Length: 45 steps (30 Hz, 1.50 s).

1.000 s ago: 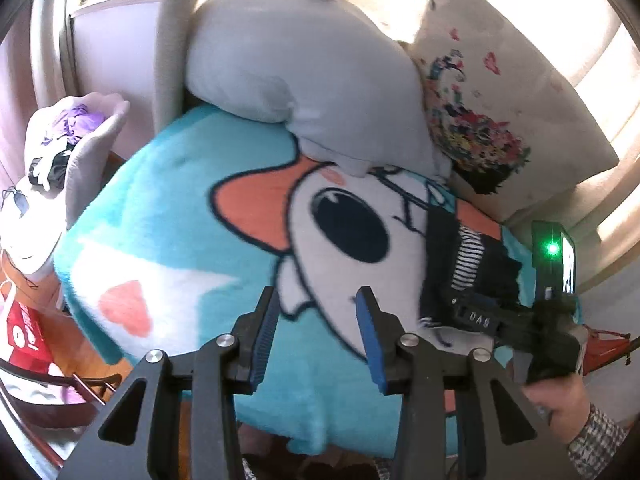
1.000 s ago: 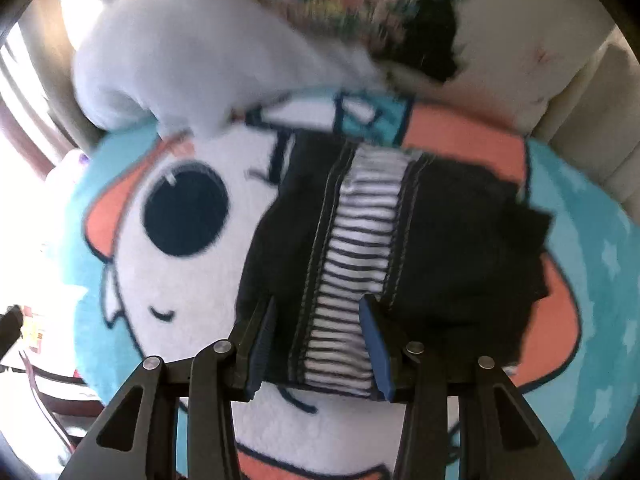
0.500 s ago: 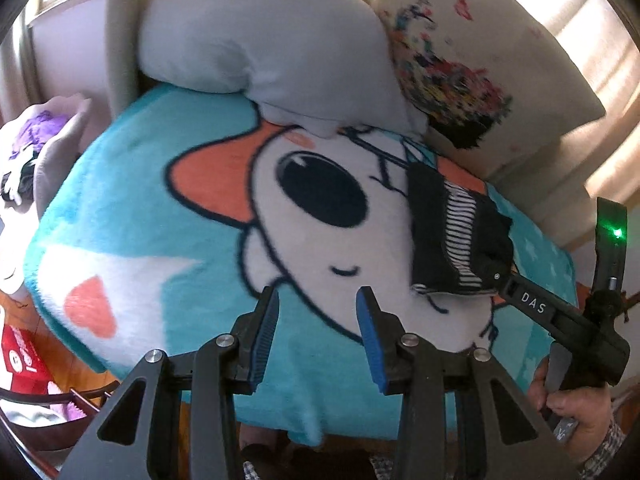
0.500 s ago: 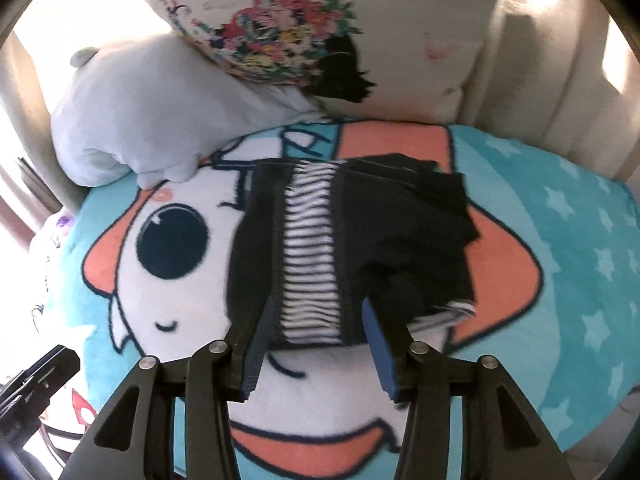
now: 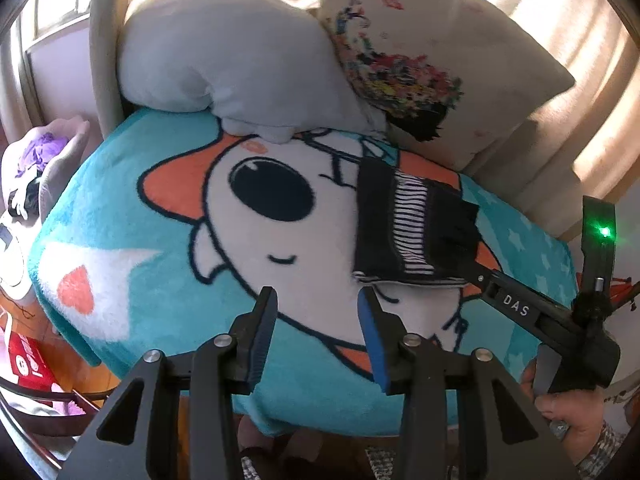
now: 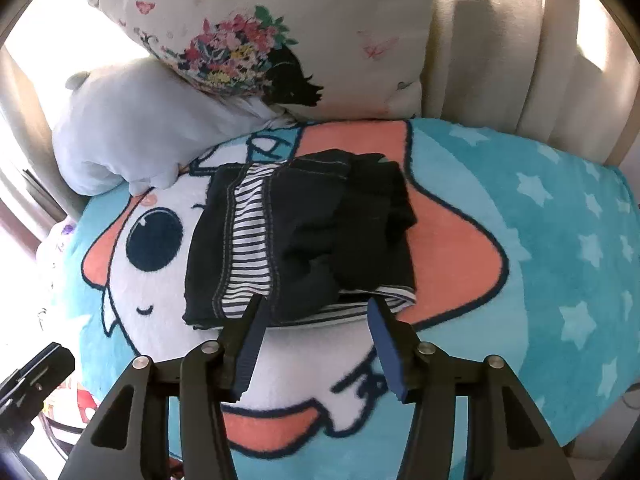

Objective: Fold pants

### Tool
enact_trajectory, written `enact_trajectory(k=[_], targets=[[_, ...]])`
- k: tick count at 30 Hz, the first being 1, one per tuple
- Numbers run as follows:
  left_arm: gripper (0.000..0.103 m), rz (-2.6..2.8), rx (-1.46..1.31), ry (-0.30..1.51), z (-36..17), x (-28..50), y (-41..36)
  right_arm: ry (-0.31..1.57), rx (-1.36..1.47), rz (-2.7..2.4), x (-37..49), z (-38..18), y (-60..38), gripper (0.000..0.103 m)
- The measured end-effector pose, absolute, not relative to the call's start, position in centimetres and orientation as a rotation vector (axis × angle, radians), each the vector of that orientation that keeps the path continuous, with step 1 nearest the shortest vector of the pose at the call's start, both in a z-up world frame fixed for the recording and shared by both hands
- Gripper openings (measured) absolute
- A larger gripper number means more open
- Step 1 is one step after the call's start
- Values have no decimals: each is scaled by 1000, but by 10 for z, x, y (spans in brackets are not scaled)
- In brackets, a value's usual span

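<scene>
Pants [image 6: 304,240]: dark pair with a striped panel, lying as a compact folded bundle on the cartoon blanket [image 6: 520,240] that covers the seat, just in front of the flowered cushion [image 6: 280,40] and the grey plush pillow [image 6: 132,128]. Right gripper [image 6: 314,340]: fingers spread, having just been opening wider over the last moment; a second ago they straddled the near edge of the bundle, now that edge lies just beyond the tips and nothing sits between them, so the cloth is released. Left gripper [image 5: 316,336]: fingers partly spread and empty, over bare blanket well to the side of the bundle, and since a second ago it has drawn away, so more of the blanket shows. Condition: bundle rests free of both tools, layers stacked though a little rumpled at the far right corner. Assessment: folding appears complete or nearly so; only a light tidy of the loose corner might remain.
</scene>
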<state>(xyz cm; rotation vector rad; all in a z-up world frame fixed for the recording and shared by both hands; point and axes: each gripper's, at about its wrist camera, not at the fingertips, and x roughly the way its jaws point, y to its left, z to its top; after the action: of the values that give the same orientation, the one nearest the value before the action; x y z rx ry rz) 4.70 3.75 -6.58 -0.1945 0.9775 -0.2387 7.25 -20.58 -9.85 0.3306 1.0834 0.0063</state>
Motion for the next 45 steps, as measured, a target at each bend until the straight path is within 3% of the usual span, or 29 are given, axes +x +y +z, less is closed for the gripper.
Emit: enact_trajectory(k=[11,23,45], targets=[[48,-302,-84,909,-43,25,-41,1016,319,-4,34,-89,-252,57],[49,-335,12,941,-43,17,-85,996,469,-162,-6,-105,-325,61],[49,-185,-98,933,-48,33,-25,1034,312,42,34,-110,-249,62]])
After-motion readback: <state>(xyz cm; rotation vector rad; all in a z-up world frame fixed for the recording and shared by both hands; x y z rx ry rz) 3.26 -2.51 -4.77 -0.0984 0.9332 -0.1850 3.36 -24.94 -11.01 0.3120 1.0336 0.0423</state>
